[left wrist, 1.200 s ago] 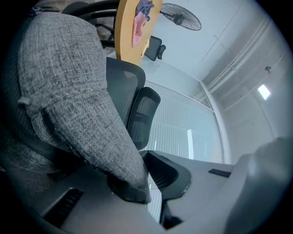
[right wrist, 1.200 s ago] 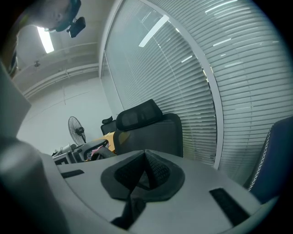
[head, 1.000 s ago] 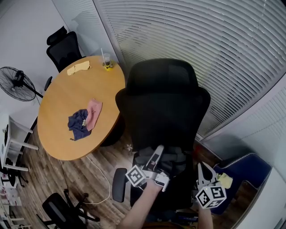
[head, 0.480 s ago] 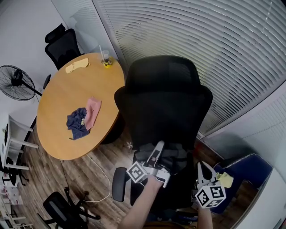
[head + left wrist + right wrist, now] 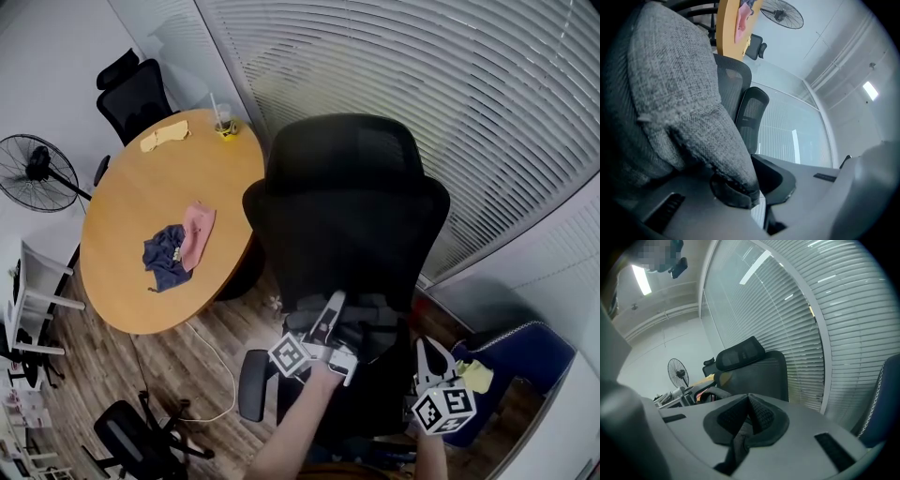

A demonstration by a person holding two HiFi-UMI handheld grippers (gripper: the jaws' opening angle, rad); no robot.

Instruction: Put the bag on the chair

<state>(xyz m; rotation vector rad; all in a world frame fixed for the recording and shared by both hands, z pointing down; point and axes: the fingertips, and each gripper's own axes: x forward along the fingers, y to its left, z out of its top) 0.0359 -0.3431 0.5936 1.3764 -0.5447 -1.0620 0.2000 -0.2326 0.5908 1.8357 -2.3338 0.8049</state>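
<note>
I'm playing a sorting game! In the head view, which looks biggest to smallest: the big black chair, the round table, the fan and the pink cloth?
1 and 2: the big black chair and the round table look about alike; the chair is nearer, so I won't rank them.
3: the fan.
4: the pink cloth.

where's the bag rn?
Head view, low centre: the grey bag is down at the seat of the black chair, at the foot of its back, with the left claw shut on its near edge.
</note>
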